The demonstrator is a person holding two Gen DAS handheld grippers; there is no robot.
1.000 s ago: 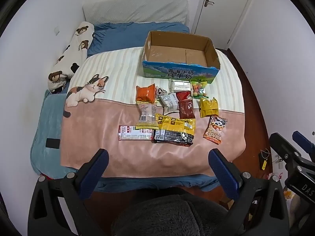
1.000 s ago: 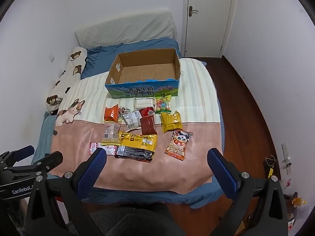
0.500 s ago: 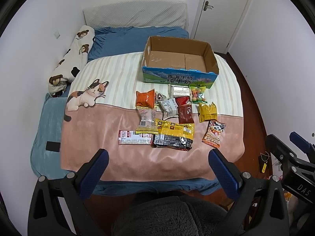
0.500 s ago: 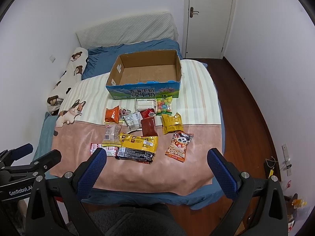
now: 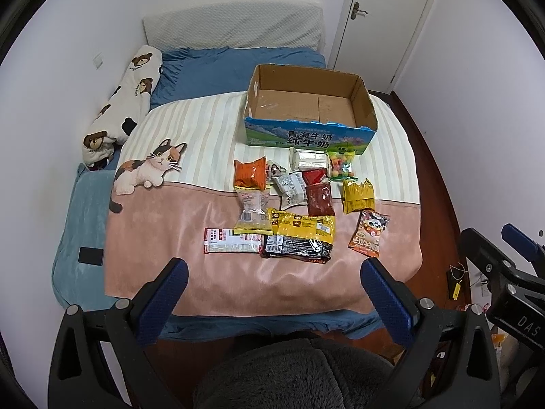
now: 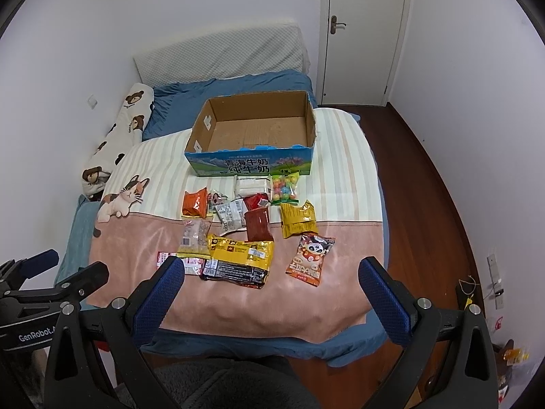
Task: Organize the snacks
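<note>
Several snack packets lie in a cluster on the bed, among them an orange bag (image 5: 250,172), a long yellow pack (image 5: 301,225), a panda bag (image 5: 369,233) and a bag of coloured candy balls (image 6: 284,187). Behind them stands an empty cardboard box (image 5: 308,134) with a blue printed front. My left gripper (image 5: 272,284) is open, held above the foot of the bed, well short of the snacks. My right gripper (image 6: 270,284) is open too, over the same edge, nothing between its fingers.
The bed (image 5: 170,235) has a pink and striped blanket with a cat print (image 5: 150,168). A bear-print pillow (image 5: 122,112) lies at the left wall. Wooden floor (image 6: 425,204) runs along the right side toward a white door (image 6: 364,34). A grey fleece garment (image 5: 293,375) fills the bottom.
Both views have tilted a little, so the bed and snacks sit slightly lower and nearer the middle of the frame. Both grippers stay open and nothing on the bed has moved.
</note>
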